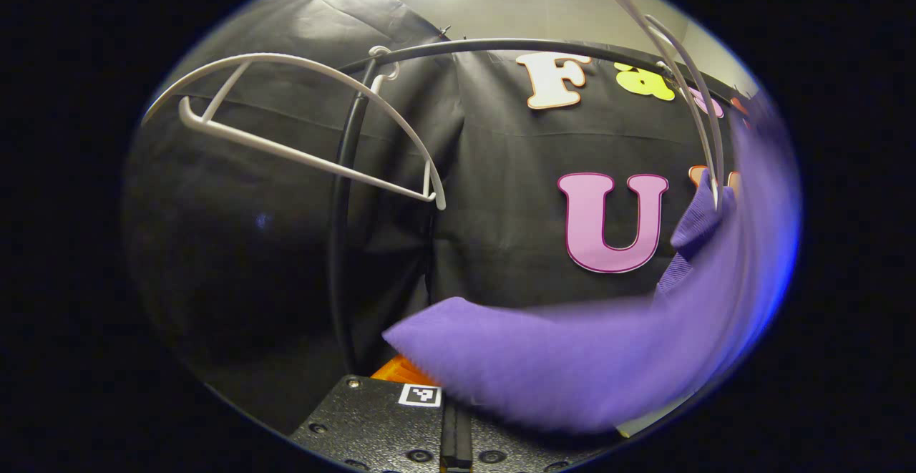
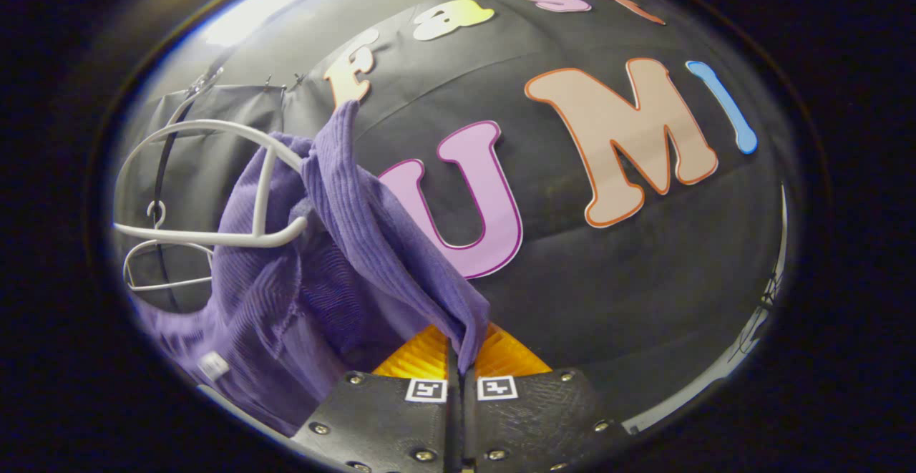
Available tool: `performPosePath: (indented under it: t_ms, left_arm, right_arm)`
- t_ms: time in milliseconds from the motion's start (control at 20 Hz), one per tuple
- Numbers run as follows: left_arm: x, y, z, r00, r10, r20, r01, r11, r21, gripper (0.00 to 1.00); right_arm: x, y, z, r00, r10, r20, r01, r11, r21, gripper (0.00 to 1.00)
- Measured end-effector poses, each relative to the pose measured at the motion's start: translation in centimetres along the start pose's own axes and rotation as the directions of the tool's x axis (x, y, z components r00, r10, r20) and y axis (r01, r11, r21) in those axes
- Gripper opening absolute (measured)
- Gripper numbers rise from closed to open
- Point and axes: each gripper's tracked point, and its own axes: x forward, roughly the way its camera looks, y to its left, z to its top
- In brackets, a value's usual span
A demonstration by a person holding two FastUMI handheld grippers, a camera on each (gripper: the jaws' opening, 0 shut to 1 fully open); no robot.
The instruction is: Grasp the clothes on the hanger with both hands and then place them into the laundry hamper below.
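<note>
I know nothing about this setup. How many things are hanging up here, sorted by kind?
White hangers: 2, an empty hanger and the hanger carrying the garment
Purple garment: 1
Black rail: 1
Total: 4

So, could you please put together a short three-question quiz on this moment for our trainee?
1. True or false: the right gripper is shut on the purple garment.
2. In the right gripper view, the garment hangs on: A) a white hanger B) a hook on the wall C) a chair.
3. In the left gripper view, what hangs from the black rail at the left?

Key: 1 true. 2 A. 3 a bare white hanger.
</note>
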Motion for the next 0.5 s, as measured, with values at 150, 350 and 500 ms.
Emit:
performPosePath:
  t_ms: [150, 350, 500]
  left_arm:
    - [0.0, -1.4, -0.8, 1.000, -0.029, 0.006, 0.029, 1.000, -0.001, 0.00]
    - [0.4, -4.1, -2.8, 0.995, -0.089, -0.048, 0.086, 0.995, -0.043, 0.00]
    - [0.8, -4.7, -4.4, 0.993, -0.088, -0.074, 0.086, 0.996, -0.029, 0.00]
  right_arm:
    - [0.5, -1.5, -1.1, 0.998, -0.061, -0.009, 0.061, 0.998, -0.030, 0.01]
    - [2.9, -5.5, -5.2, 0.986, -0.114, -0.123, 0.130, 0.983, 0.126, 0.01]
    - [2.5, -5.2, -8.2, 0.986, -0.079, -0.146, 0.094, 0.990, 0.103, 0.01]
